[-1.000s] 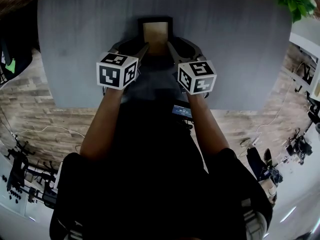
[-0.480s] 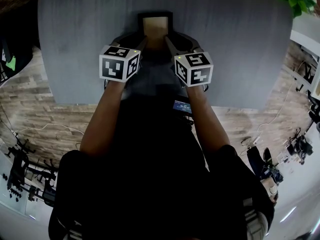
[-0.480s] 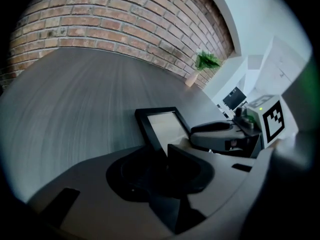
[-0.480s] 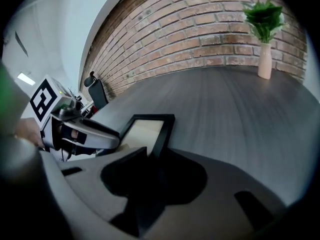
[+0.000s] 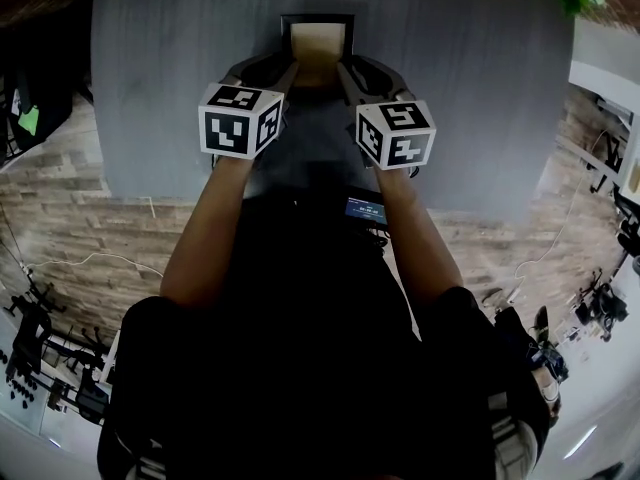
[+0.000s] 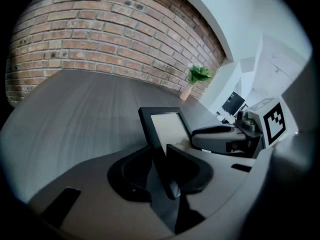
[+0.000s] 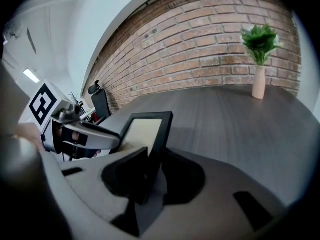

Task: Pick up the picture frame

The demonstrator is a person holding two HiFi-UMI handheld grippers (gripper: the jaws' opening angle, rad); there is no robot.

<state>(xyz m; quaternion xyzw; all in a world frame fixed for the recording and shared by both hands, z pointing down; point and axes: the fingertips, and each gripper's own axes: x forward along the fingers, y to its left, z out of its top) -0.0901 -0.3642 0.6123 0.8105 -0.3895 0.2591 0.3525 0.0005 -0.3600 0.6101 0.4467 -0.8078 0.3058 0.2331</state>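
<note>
Both grippers are on the picture frame [image 5: 317,40] at once. The left gripper [image 6: 166,174] has its jaws closed onto the frame's left edge, with the dark border pinched between them low on that side. The right gripper [image 7: 142,176] mirrors it, closed tight on the right edge at about the same height. A grip on each side looks like a sensible choice: the frame is thin and flat, and one pinch on a single edge would likely let it swing or twist.

The frame sits over the far half of the desk [image 5: 160,88], about midway between the desk's left and right edges. Its pale panel faces up and back toward the person, and its top leans away. Whether the bottom edge is resting on the desk or has just cleared it cannot be told from any view.

The person's arms run out straight and parallel, which keeps the two grips level. A potted plant [image 7: 260,39] stands well apart at the desk's far right corner, so it is out of the way. The grasp looks made, and the lift itself is the part in hand.
</note>
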